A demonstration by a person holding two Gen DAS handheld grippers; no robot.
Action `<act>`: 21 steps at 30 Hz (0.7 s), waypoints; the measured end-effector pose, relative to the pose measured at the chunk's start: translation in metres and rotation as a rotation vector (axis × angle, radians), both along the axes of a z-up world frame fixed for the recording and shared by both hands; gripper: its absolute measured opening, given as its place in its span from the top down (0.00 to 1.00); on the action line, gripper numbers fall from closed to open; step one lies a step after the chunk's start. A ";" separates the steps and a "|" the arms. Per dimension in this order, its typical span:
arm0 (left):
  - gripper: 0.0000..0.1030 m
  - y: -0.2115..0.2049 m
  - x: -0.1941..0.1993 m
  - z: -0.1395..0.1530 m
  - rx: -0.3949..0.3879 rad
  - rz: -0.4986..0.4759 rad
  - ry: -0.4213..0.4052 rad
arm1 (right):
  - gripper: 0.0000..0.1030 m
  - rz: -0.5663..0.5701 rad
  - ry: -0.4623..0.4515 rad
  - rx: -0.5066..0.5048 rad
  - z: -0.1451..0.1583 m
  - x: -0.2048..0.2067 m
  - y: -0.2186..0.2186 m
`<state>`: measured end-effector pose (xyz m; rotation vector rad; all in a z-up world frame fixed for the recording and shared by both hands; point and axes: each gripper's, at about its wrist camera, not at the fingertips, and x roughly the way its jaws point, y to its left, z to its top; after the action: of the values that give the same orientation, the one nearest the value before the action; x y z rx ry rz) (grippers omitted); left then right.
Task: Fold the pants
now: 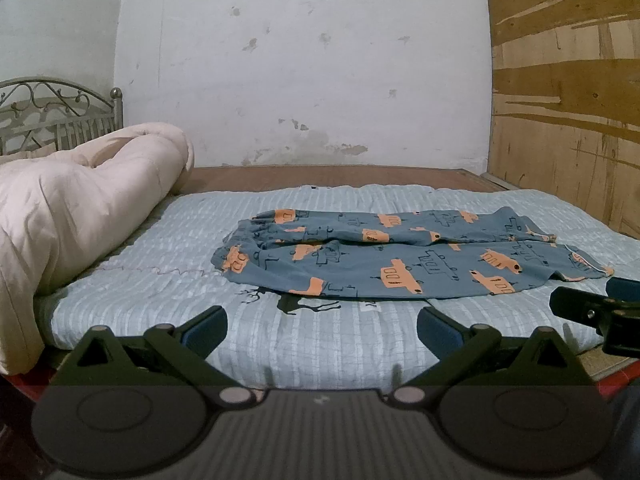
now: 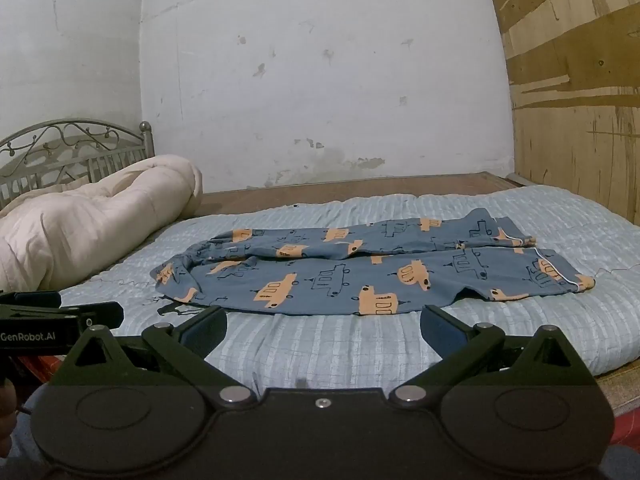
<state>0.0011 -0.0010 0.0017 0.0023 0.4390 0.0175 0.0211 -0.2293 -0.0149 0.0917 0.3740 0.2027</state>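
So the pants [image 1: 400, 256] are kid's pajama bottoms, blue knit with orange cars printed on them, lying flat across the light blue quilt [image 1: 320, 340] on the bed. Waistband is to the left, cuffs off to the right, and the two legs run side by side with the far one a bit rumpled along the middle.

Both tools are parked at the near edge of the bed, short of the fabric. Left tool [image 1: 322, 326] is spread wide with nothing in it, right tool [image 2: 324, 326] same deal, wide and empty.

Handling-wise I'd guess this stuff is super light and floppy, thin jersey that'll sag and bunch the second you lift it. Not slippery, not fragile, but it'll drag on that textured quilt. I'd pinch right at the edges: one tool on the elastic waistband [image 2: 176, 268], since it's thicker there, the other on a cuff hem [image 2: 576, 282]. Grab mid-leg and you'll probably just pick up one layer.

The rolled-up comforter [image 1: 80, 208] is well off to the left, out of the way.
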 end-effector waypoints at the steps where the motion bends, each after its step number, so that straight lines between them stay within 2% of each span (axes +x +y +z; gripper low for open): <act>1: 0.00 0.000 0.000 0.000 0.000 0.000 0.000 | 0.01 0.000 0.000 0.000 0.000 0.000 0.000; 21: 0.00 -0.001 -0.001 0.000 0.005 0.001 0.000 | 0.01 -0.001 0.001 0.003 -0.001 0.001 -0.001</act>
<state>0.0004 -0.0021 0.0016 0.0068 0.4388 0.0192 0.0217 -0.2307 -0.0157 0.0946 0.3750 0.2024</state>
